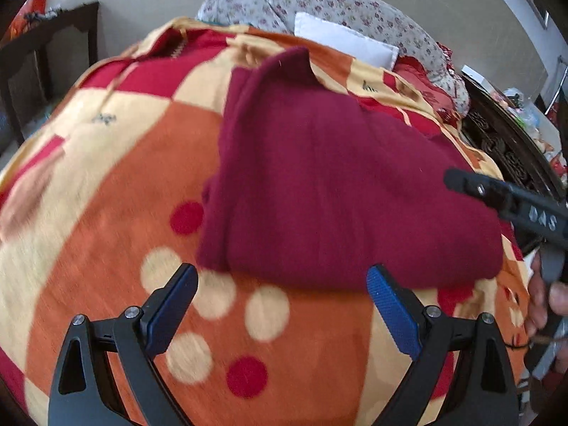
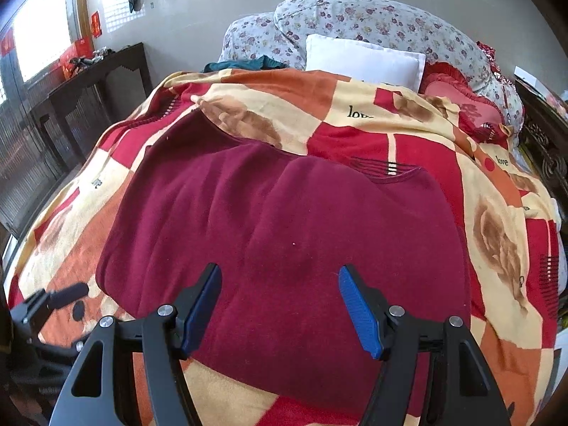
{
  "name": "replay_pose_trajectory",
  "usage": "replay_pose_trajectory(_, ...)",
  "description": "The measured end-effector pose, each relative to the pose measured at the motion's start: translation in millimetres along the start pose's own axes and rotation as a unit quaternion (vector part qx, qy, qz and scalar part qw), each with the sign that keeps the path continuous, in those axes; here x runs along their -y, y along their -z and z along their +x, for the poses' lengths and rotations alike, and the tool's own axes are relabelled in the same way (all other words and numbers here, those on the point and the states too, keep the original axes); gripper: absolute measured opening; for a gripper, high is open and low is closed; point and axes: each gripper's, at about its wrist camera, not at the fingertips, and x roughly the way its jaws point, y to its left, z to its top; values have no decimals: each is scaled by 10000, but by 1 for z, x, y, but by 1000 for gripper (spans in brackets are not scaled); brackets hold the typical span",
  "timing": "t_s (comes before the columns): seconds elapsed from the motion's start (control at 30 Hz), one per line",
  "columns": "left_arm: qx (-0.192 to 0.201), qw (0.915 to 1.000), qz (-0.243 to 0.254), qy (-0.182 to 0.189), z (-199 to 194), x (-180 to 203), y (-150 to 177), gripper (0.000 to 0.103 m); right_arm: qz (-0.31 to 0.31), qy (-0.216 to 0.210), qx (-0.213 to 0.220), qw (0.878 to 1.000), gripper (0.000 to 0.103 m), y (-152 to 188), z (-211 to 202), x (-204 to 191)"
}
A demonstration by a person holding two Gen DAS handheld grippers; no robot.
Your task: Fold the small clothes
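A maroon garment [image 2: 277, 234], partly folded, lies flat mid-bed on a patterned blanket [image 2: 497, 234]. Both the left gripper [image 1: 282, 298] and right gripper [image 2: 280, 294] hover at its near edge, jaws spread wide and empty. A clean fold likely means pinching the near hem at both corners and lifting evenly. Bare blanket offers room left and near; pillows [image 2: 365, 56] crowd the far end.

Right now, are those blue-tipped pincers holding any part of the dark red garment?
No. The left gripper and right gripper are both open and empty; the maroon garment lies on the blanket.
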Motion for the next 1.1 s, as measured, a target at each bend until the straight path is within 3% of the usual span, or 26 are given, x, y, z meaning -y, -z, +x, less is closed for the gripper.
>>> replay_pose_trajectory(0.43,-199,9994,-5,284,-1,2,21,96,-235,19,-8,9997,73,-6,-2,-24)
replay_pose_trajectory(1.1,-83,9999,119,-1,2,2,20,96,-279,-70,-123,9995,73,-5,8,-32)
